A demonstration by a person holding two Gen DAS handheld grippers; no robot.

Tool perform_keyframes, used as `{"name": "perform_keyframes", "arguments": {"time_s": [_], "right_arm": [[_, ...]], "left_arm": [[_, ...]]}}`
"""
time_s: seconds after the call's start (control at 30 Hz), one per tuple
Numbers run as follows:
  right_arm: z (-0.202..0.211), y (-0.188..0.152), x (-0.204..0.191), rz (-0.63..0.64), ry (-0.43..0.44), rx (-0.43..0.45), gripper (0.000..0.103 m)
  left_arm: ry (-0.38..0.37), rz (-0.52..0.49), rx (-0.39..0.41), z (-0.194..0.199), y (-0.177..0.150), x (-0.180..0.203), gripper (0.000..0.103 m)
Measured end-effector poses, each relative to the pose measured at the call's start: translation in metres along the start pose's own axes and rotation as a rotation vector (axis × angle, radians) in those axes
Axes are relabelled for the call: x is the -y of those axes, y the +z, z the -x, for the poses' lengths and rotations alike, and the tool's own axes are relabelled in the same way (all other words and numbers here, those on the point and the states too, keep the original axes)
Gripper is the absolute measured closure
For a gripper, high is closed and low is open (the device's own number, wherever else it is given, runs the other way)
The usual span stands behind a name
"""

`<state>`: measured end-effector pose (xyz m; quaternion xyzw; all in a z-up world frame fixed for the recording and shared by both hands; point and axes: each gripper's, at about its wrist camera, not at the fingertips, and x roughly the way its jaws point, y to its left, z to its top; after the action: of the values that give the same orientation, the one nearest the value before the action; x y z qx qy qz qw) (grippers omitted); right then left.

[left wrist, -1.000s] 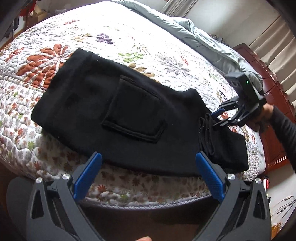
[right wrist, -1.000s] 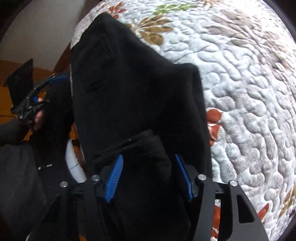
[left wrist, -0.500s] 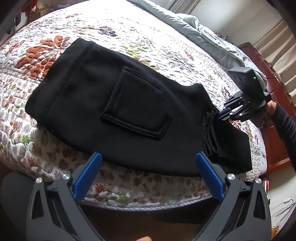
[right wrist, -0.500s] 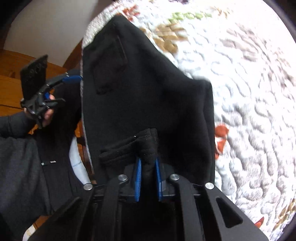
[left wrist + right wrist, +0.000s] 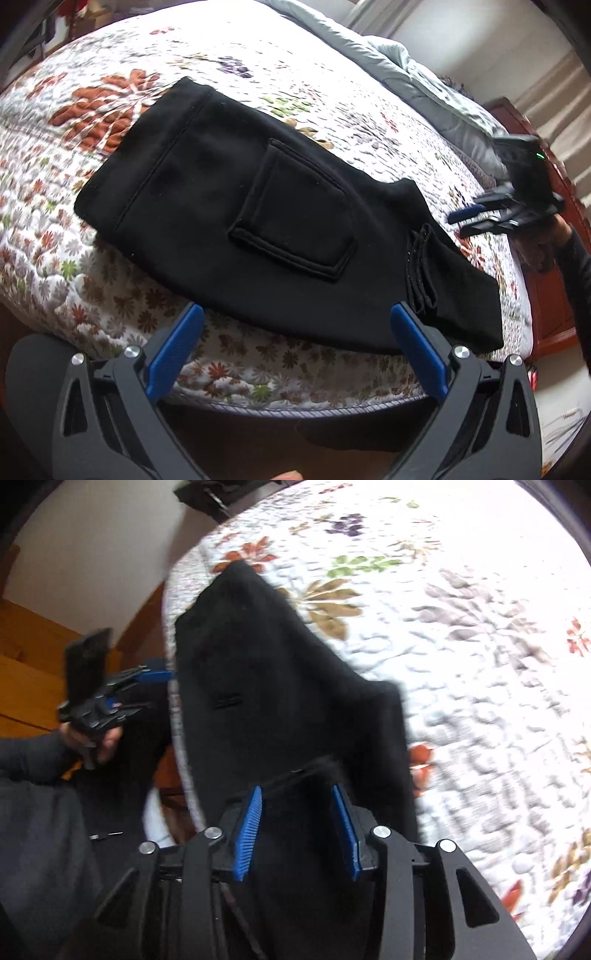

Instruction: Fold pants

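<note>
The left gripper (image 5: 295, 343) holds its two blue-padded fingers (image 5: 173, 354) wide apart with nothing between them. It hovers just off the near edge of the bed, above the flowered border of the quilt (image 5: 74, 258), and touches no cloth.

The right gripper (image 5: 301, 827) also has its blue fingers (image 5: 248, 834) apart. Black fabric lies in the gap between them, but the pads do not press on it (the picture is blurred, so light contact cannot be ruled out). From the left camera this gripper appears at the far right, held in a hand (image 5: 539, 247) with a dark sleeve, just beyond the narrow end of the garment.

The pants (image 5: 258, 229) are black and lie folded on the quilt, near the front edge of the bed. They run from a wider end at the upper left to a narrower end at the lower right. A square patch pocket (image 5: 295, 221) faces up near the middle. A bunched, doubled-over ridge of cloth (image 5: 421, 273) crosses the narrow end.

Farther out, the quilt is white with red, green and purple flowers. A grey duvet (image 5: 388, 62) is pushed to the far side of the bed. A reddish wooden cabinet (image 5: 550, 317) stands beside the bed on the right.
</note>
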<state>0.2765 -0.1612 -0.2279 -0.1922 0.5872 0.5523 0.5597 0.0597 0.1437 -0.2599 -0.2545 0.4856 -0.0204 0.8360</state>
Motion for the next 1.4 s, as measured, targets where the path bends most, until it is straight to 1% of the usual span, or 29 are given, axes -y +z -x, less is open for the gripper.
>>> {"name": "perform_keyframes", "arguments": {"time_s": [0.07, 0.1, 0.13, 0.17, 0.2, 0.27, 0.3, 0.4, 0.47, 0.5, 0.6, 0.67, 0.7, 0.73, 0.77, 0.8, 0.83, 0.9, 1.0, 1.1, 1.2, 1.23, 1.27, 1.3, 1.33, 1.37, 1.4], "right_arm": [[-0.020, -0.001, 0.000, -0.002, -0.016, -0.056, 0.063], [-0.031, -0.002, 0.003, -0.015, -0.031, -0.085, 0.064], [-0.044, -0.001, 0.007, -0.032, -0.070, -0.113, 0.064], [-0.052, -0.001, 0.012, -0.053, -0.086, -0.133, 0.065], [-0.054, 0.002, 0.013, -0.064, -0.080, -0.147, 0.065], [-0.047, 0.013, 0.006, -0.036, -0.092, -0.182, 0.063], [-0.037, 0.021, 0.002, -0.013, -0.093, -0.178, 0.056], [-0.011, 0.058, -0.011, 0.040, -0.081, -0.165, 0.043], [-0.002, 0.094, -0.016, 0.077, -0.061, -0.166, 0.036], [-0.004, 0.110, -0.023, 0.092, -0.056, -0.163, 0.034], [-0.005, 0.155, -0.041, 0.127, -0.029, -0.150, 0.034], [-0.016, 0.185, -0.057, 0.164, -0.015, -0.162, 0.034], [-0.030, 0.197, -0.072, 0.179, -0.003, -0.169, 0.030], [-0.038, 0.211, -0.078, 0.200, 0.013, -0.180, 0.027], [-0.037, 0.217, -0.077, 0.210, 0.023, -0.186, 0.023], [-0.046, 0.228, -0.083, 0.222, 0.034, -0.197, 0.020], [-0.056, 0.240, -0.090, 0.240, 0.036, -0.212, 0.019], [-0.074, 0.264, -0.093, 0.261, 0.040, -0.243, 0.018], [-0.101, 0.284, -0.090, 0.268, 0.068, -0.300, 0.017], [-0.133, 0.301, -0.093, 0.270, 0.135, -0.343, 0.017], [-0.156, 0.305, -0.092, 0.283, 0.185, -0.398, 0.017], [-0.162, 0.304, -0.092, 0.290, 0.193, -0.415, 0.020], [-0.169, 0.303, -0.090, 0.297, 0.203, -0.431, 0.026], [-0.173, 0.302, -0.087, 0.308, 0.193, -0.432, 0.044], [-0.173, 0.302, -0.079, 0.301, 0.203, -0.436, 0.059], [-0.169, 0.304, -0.072, 0.286, 0.225, -0.436, 0.067], [-0.165, 0.306, -0.066, 0.277, 0.250, -0.434, 0.072]], "left_arm": [[-0.013, 0.049, 0.002, 0.000, -0.001, -0.007, 0.003], [-0.006, 0.076, 0.006, 0.000, 0.000, -0.010, 0.003], [0.000, 0.093, 0.014, 0.001, 0.000, -0.013, 0.003], [0.001, 0.107, 0.022, 0.003, 0.001, -0.014, 0.003], [0.001, 0.126, 0.030, 0.005, 0.001, -0.017, 0.003], [0.003, 0.182, 0.046, 0.010, 0.002, -0.025, 0.003], [0.004, 0.215, 0.056, 0.012, 0.002, -0.031, 0.003], [0.026, 0.278, 0.094, 0.020, 0.005, -0.046, 0.003], [0.035, 0.313, 0.133, 0.025, 0.008, -0.054, 0.003], [0.036, 0.340, 0.148, 0.026, 0.009, -0.059, 0.003], [0.002, 0.438, 0.173, 0.028, 0.009, -0.076, 0.003], [-0.020, 0.454, 0.205, 0.031, 0.013, -0.084, 0.003], [-0.029, 0.456, 0.219, 0.032, 0.015, -0.086, 0.003], [-0.037, 0.463, 0.224, 0.032, 0.017, -0.091, 0.003], [-0.040, 0.476, 0.219, 0.030, 0.018, -0.096, 0.003], [-0.041, 0.494, 0.208, 0.028, 0.019, -0.100, 0.003], [-0.053, 0.488, 0.208, 0.027, 0.021, -0.104, 0.003], [-0.054, 0.484, 0.208, 0.027, 0.020, -0.107, 0.003], [-0.083, 0.497, 0.207, 0.022, 0.022, -0.107, 0.003], [-0.111, 0.497, 0.211, 0.018, 0.024, -0.108, 0.003], [-0.125, 0.486, 0.209, 0.018, 0.024, -0.109, 0.003], [-0.128, 0.483, 0.210, 0.019, 0.024, -0.109, 0.003], [-0.132, 0.479, 0.210, 0.018, 0.021, -0.110, 0.003], [-0.138, 0.476, 0.210, 0.019, 0.021, -0.110, 0.003], [-0.144, 0.476, 0.211, 0.020, 0.020, -0.111, 0.003], [-0.151, 0.478, 0.213, 0.021, 0.019, -0.112, 0.003], [-0.159, 0.485, 0.213, 0.023, 0.016, -0.116, 0.003]]}}
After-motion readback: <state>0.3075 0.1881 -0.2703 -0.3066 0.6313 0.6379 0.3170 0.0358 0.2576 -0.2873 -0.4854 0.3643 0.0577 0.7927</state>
